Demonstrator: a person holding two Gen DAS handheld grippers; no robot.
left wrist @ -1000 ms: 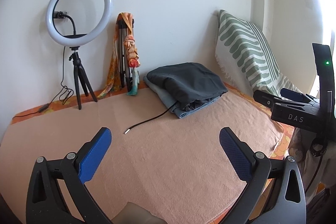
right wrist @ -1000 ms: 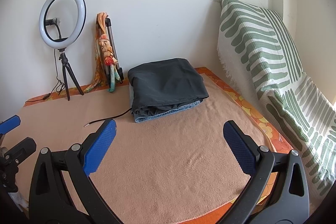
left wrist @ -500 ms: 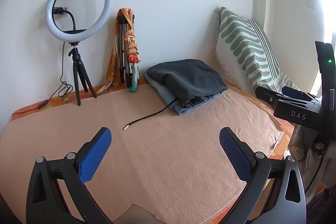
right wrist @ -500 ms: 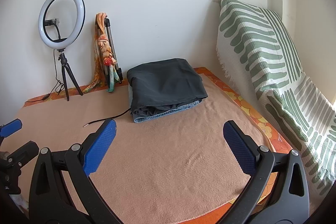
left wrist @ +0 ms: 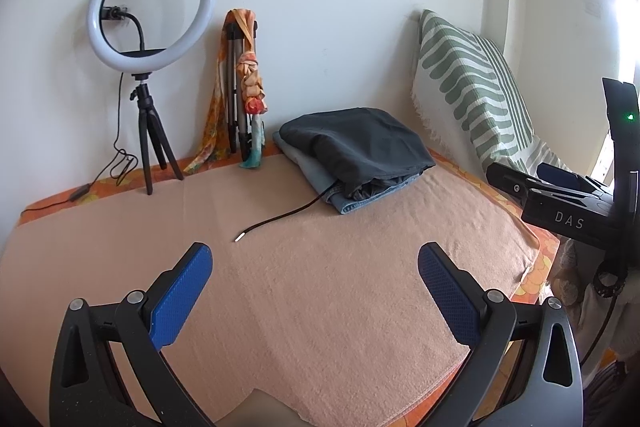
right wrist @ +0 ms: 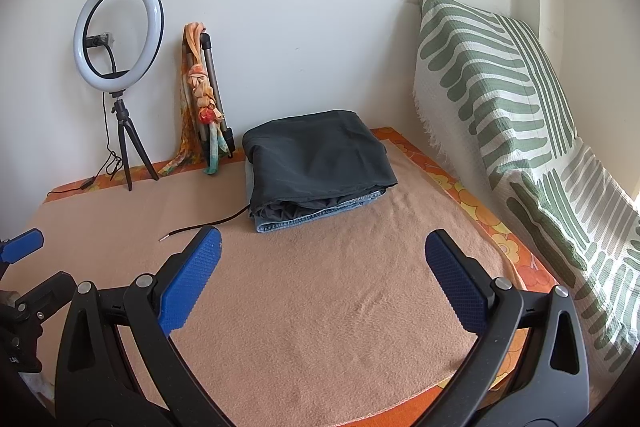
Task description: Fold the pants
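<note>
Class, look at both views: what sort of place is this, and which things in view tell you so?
Probably a bedroom or home corner used for filming: a blanket-covered bed against a wall, a striped pillow propped at its side, folded pants stacked on it, and a ring light on a small tripod.

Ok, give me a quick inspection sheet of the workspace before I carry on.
Surface: peach blanket spread flat over an orange floral sheet.
Job's things: dark pants folded on top of folded jeans, at the far side.
Clutter: ring light on a small tripod; scarf wrapped around a folded tripod.
Grippers: left gripper and right gripper both open, holding nothing.
Cables: black drawstring trailing from the pants; ring light cord.
Surroundings: white wall; striped pillow.
</note>
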